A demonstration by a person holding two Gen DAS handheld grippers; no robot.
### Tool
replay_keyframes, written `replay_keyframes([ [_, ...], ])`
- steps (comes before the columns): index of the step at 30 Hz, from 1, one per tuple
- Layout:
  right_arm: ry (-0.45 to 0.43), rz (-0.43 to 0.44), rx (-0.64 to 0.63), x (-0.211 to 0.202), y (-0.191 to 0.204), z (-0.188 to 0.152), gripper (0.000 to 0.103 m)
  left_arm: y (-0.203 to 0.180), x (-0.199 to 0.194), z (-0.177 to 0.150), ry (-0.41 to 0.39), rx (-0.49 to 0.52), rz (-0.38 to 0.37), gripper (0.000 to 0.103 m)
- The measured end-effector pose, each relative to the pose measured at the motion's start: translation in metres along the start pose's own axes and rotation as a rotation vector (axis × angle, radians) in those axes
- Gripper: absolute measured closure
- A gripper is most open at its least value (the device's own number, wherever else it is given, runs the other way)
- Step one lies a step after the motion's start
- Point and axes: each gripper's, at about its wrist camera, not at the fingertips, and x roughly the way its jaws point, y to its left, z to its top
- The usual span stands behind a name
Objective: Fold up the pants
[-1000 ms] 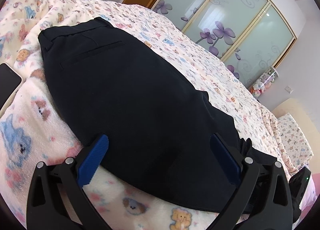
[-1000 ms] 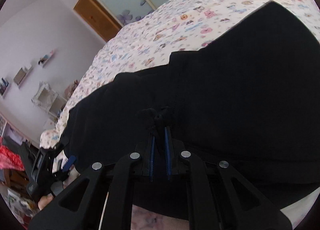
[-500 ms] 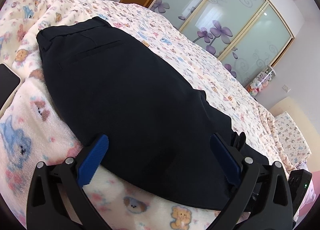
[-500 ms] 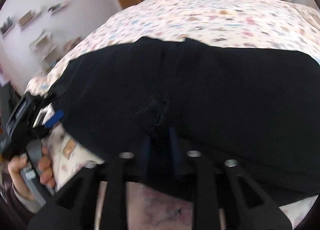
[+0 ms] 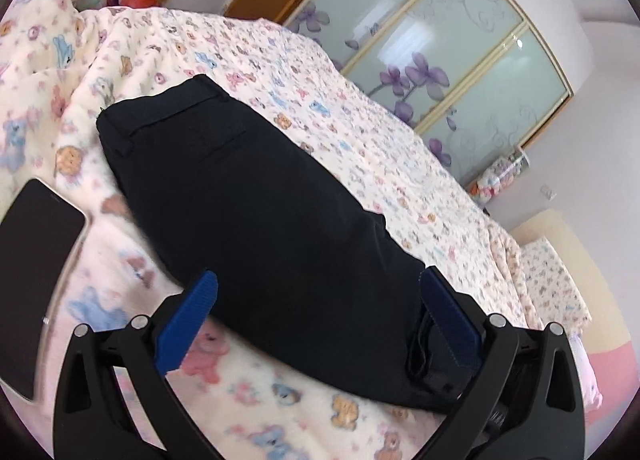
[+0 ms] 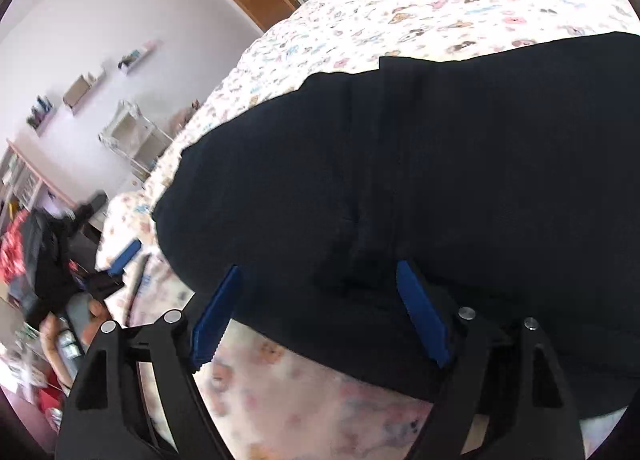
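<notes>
Dark navy pants [image 5: 264, 216] lie folded lengthwise on the bed, waistband at the far left end. My left gripper [image 5: 320, 320] is open, its blue pads [image 5: 188, 320] spread wide over the near edge of the pants, holding nothing. In the right wrist view the pants [image 6: 460, 180] fill most of the frame. My right gripper [image 6: 320, 312] is open with its jaws apart over the pants' near edge, where the cloth is slightly bunched. The left gripper also shows far left in that view [image 6: 120, 256].
The bed is covered by a cream blanket with teddy-bear print [image 5: 360, 128]. A black phone [image 5: 32, 264] lies on the blanket at the left. Sliding glass wardrobe doors [image 5: 460, 60] stand behind the bed. Shelves [image 6: 132, 136] stand by the wall.
My right gripper was shut on a pinch of the pants fabric and has opened, letting the cloth drop. The left gripper stayed open and shifted slightly back from the pants.
</notes>
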Motion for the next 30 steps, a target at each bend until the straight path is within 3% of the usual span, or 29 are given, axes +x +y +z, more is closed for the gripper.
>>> replay_keyframes([
  [3,-0.035,0.065,0.078,-0.009,-0.008,-0.003,0.021,0.01,-0.003,0.002,0.049,-0.023,-0.011,0.002],
  [6,-0.062,0.054,0.073,-0.02,-0.009,-0.002,0.021,0.029,0.003,0.0,0.125,-0.112,-0.031,0.002],
  [9,-0.069,0.061,0.087,-0.025,-0.011,-0.005,0.019,0.049,0.02,-0.002,0.21,-0.231,-0.117,0.002],
  [12,-0.074,0.073,0.103,-0.024,-0.009,-0.003,0.019,0.058,0.031,-0.004,0.231,-0.276,-0.113,0.002],
  [16,-0.063,0.071,0.077,-0.017,-0.004,-0.002,0.019,0.063,0.038,0.003,0.19,-0.308,-0.134,0.002],
  [20,-0.051,0.059,0.052,-0.014,0.001,-0.003,0.019,0.072,0.055,0.002,0.241,-0.351,-0.118,0.002],
  [22,-0.051,0.058,0.045,-0.016,0.002,-0.004,0.018,0.07,0.055,0.002,0.229,-0.354,-0.123,0.002],
  [27,-0.062,0.06,0.042,-0.02,0.002,-0.004,0.018,0.08,0.062,0.011,0.186,-0.408,-0.157,0.002],
  [30,-0.062,0.061,0.029,-0.022,0.004,-0.007,0.018,0.079,0.058,0.017,0.111,-0.401,-0.157,0.005],
])
